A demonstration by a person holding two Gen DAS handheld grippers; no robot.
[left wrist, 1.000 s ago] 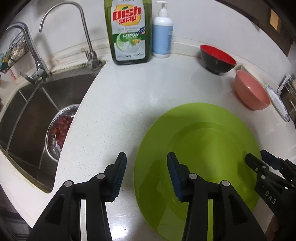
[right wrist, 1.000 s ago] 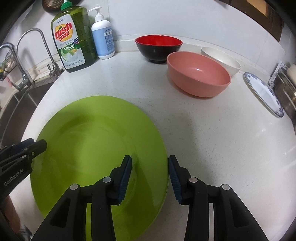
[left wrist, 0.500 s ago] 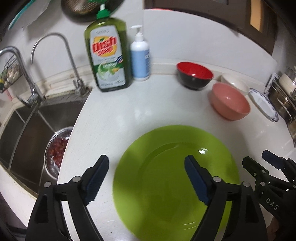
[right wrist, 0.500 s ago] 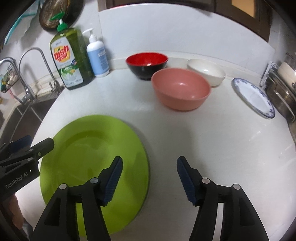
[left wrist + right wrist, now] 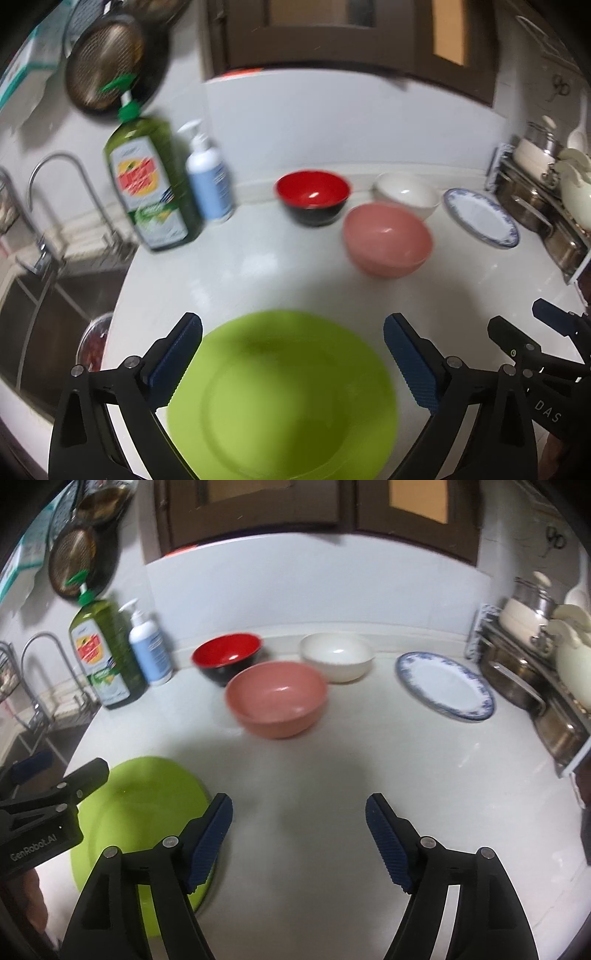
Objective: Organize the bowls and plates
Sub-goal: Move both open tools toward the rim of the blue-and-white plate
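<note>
Left hand-held gripper [image 5: 293, 354] gapes above the green plate [image 5: 282, 398]; right hand-held gripper [image 5: 299, 834], spread wide, over bare desk [image 5: 332, 775]; pink bowl [image 5: 277, 703] at 12 o'clock; "GenRobot.AI" legible.

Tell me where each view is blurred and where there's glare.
Left wrist: motion blur smears the soap bottle and green plate; small glints in the red bowl and pink bowl. Right wrist: milder blur, blue-rimmed plate fairly crisp; edges bend from fisheye.

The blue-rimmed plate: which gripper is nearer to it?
Right. The right gripper hangs over bare counter, with the blue-rimmed plate ahead to its right. The left gripper hangs over the green plate, farther left.
</note>
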